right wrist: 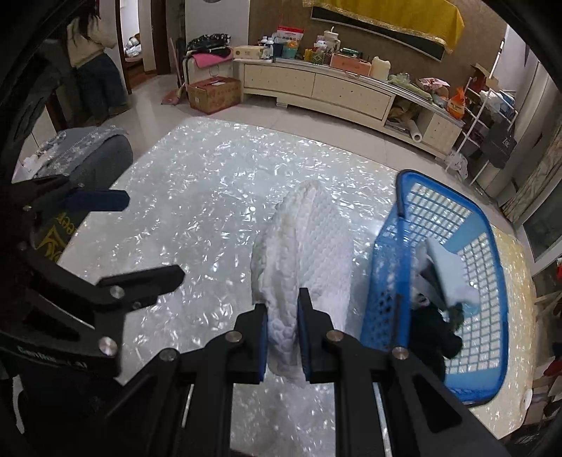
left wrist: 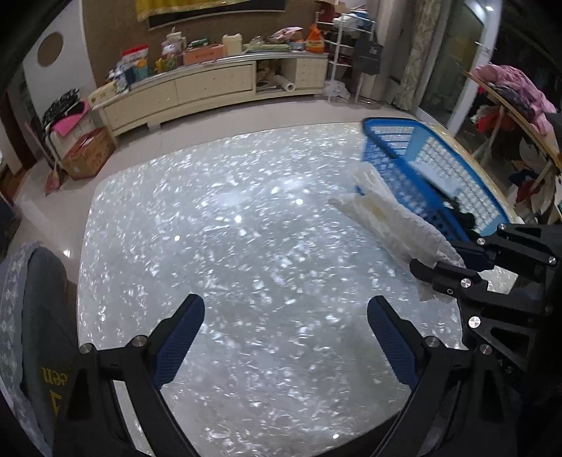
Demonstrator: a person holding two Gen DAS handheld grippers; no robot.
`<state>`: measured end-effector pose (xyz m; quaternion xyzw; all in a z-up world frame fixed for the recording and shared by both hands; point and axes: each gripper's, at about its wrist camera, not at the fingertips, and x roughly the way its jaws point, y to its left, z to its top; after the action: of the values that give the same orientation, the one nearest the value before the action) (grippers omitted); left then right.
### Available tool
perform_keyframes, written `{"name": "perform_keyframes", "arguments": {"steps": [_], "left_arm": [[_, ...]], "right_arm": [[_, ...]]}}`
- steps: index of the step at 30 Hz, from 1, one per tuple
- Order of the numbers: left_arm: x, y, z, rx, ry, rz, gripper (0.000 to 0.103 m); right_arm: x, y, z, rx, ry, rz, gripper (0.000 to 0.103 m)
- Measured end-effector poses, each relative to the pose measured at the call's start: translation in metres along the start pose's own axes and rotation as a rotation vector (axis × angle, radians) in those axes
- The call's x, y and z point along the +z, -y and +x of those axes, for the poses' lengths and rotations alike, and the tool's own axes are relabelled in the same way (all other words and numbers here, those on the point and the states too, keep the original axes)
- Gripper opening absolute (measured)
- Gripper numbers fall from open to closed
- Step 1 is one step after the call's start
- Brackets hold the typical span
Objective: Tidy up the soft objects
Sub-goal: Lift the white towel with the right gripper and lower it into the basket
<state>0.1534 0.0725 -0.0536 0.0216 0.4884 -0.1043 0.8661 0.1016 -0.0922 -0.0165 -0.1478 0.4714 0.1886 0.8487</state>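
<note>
Progress: partway | basket [right wrist: 386, 267] holds some items, just right of right gripper [right wrist: 282, 337] | its fingers clamped on white cloth [right wrist: 305, 242] | left gripper [left wrist: 284, 337] fingers apart, empty | cloth not yet binned

A shimmering, mother-of-pearl patterned tabletop [right wrist: 210, 197] stands on pale glossy floor tiles [right wrist: 267, 112]. Against the brown wall [left wrist: 105, 31] runs a long cream low cabinet [right wrist: 316, 86] crowded with boxes and bottles. A brown cardboard box [right wrist: 214, 93] sits nearby. At right, seemingly a glass door with patterned curtains [left wrist: 421, 52].
</note>
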Motion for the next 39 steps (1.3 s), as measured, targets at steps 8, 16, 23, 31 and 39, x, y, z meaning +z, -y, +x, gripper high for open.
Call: {"name": "perform_keyframes", "arguments": {"steps": [8, 16, 23, 31, 39], "left_arm": [[0.012, 0.047, -0.013, -0.035, 0.020, 0.055, 0.093], [0.042, 0.095, -0.012, -0.057, 0.039, 0.120, 0.093], [0.067, 0.127, -0.002, -0.074, 0.050, 0.189, 0.093], [0.089, 0.148, 0.026, -0.093, 0.037, 0.210, 0.093], [0.096, 0.149, 0.066, -0.093, -0.019, 0.216, 0.093]], "right_arm": [[-0.013, 0.031, -0.027, -0.047, 0.047, 0.037, 0.014], [-0.021, 0.065, -0.046, -0.142, 0.086, 0.056, 0.014], [-0.020, 0.094, -0.037, -0.190, 0.073, 0.100, 0.014], [-0.020, 0.113, -0.010, -0.241, 0.032, 0.120, 0.014], [-0.022, 0.111, 0.030, -0.213, -0.036, 0.111, 0.014]]}}
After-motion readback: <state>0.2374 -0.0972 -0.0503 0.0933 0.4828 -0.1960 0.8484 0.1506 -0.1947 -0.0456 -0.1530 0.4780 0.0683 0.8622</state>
